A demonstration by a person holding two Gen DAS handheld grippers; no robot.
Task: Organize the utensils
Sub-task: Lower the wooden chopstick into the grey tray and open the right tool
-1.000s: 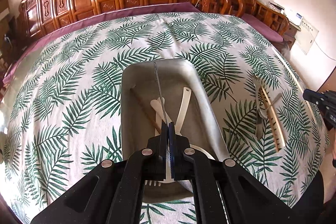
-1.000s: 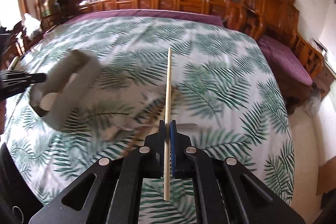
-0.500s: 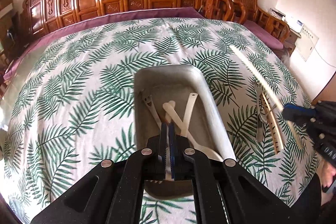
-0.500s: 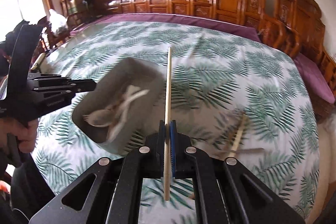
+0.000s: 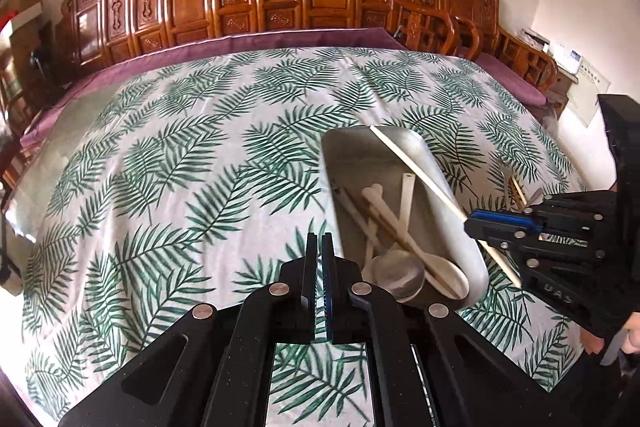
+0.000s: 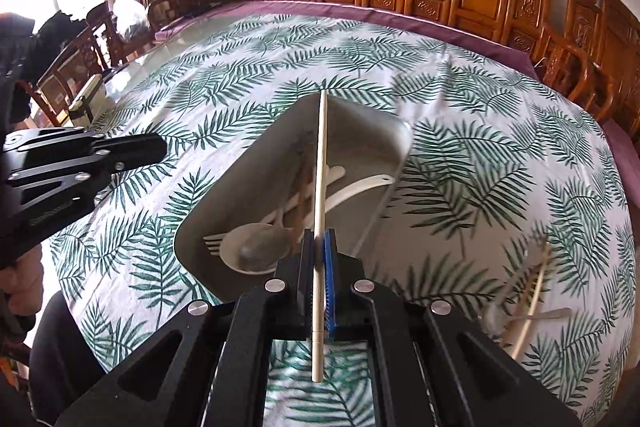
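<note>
The right claw fills the bottom centre of its own view, tilted steeply downward, its jaws pinching a pale wooden chopstick near its lower end. The stick runs straight up the frame and lies over the grey tray on the leaf-print tabletop. In the left wrist view the same claw enters from the right edge, the chopstick slanting up-left across the tray's right rim. Inside the tray lie white plastic spoons and a fork, heaped toward its near end. The left claw sits at bottom centre of its view, just left of the tray, pointing down at the cloth with jaws pressed together and nothing between them. At lower right of the right wrist view, more utensils lie blurred on the cloth, well apart from the tray
</note>
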